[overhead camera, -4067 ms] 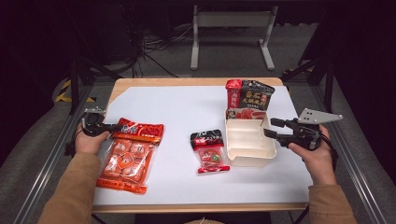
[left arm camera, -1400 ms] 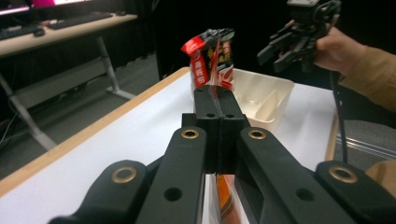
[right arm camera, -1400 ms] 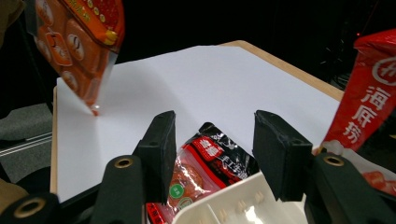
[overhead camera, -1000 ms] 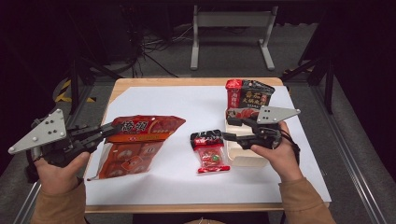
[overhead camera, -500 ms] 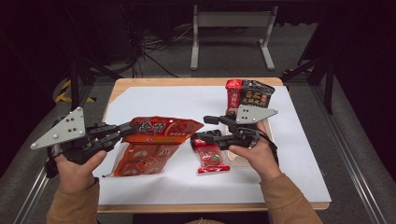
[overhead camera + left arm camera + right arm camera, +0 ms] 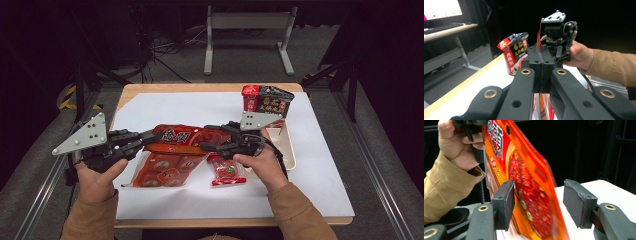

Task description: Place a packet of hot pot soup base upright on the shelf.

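A large red-orange snack pouch [image 6: 177,136] hangs tilted above the white table cover, its lower part trailing toward the table. My left gripper [image 6: 150,136] is shut on the pouch's top edge at its left end; in the left gripper view the thin red edge [image 6: 539,35] rises from between the closed jaws [image 6: 540,51]. My right gripper [image 6: 207,139] has come to the pouch's right end. In the right gripper view the pouch [image 6: 524,182] stands between the two pads [image 6: 541,202], close to the left pad, with a clear gap to the right pad.
A small red sachet [image 6: 226,171] lies just below my right hand. A cream tray [image 6: 287,147] sits behind that hand, and a red-and-black noodle packet [image 6: 265,101] stands at the back right, also in the left gripper view [image 6: 515,51]. A wooden table edge [image 6: 200,87] borders the cover.
The left gripper has lifted the pouch off the table and carried it right, toward the middle. The right gripper has left the tray and moved left until its jaws straddle the pouch's end.
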Demonstrator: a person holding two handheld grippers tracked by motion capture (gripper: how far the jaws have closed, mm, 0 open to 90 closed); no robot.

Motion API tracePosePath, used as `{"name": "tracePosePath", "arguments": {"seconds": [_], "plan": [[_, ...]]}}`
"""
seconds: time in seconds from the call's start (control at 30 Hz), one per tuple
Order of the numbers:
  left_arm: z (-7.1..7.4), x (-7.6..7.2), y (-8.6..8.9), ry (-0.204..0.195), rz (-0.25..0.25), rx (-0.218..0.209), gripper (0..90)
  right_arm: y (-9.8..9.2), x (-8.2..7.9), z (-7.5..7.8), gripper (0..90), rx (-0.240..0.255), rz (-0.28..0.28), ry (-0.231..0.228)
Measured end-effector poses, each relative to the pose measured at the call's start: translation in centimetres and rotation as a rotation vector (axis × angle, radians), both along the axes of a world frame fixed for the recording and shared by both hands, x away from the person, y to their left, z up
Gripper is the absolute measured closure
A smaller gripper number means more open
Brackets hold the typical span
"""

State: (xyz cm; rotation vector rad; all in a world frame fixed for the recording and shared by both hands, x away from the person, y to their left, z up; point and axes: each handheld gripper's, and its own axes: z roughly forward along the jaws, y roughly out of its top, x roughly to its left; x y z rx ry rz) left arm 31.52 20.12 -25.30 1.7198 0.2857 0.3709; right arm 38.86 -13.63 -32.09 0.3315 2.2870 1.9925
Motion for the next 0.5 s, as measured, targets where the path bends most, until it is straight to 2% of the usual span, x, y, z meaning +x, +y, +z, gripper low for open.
{"name": "tracePosePath", "arguments": {"seconds": [0.03,0.13,0.2,0.3,0.33,0.37,0.4,0.5], "plan": [[0.0,0.0,-0.1,0.001,-0.005,0.0,90.0,0.4,-0.1,-0.1,44.9,-0.002,0.024,0.0],[0.0,-0.1,-0.3,-0.003,-0.009,0.004,90.0,0.7,-0.2,-0.1,49.3,-0.008,0.047,-0.004],[-0.1,-0.1,-0.2,-0.001,-0.01,-0.006,90.0,0.8,-0.3,-0.1,57.3,-0.023,0.056,-0.014],[0.0,-0.1,-0.1,-0.004,-0.005,-0.011,90.0,0.7,-0.3,-0.1,69.3,-0.017,0.078,-0.004],[0.0,-0.1,-0.1,-0.005,-0.005,-0.011,90.0,0.6,-0.3,0.0,76.6,-0.015,0.087,-0.01],[0.0,-0.1,-0.1,-0.005,-0.005,-0.011,90.0,0.6,-0.3,0.0,76.6,-0.015,0.087,-0.01],[0.0,-0.1,0.0,-0.007,-0.008,-0.019,90.0,0.3,-0.4,0.4,83.3,-0.011,0.1,-0.025],[0.0,-0.1,0.1,-0.007,-0.008,-0.03,90.0,0.0,-0.6,0.9,88.3,0.004,0.117,-0.028]]}}
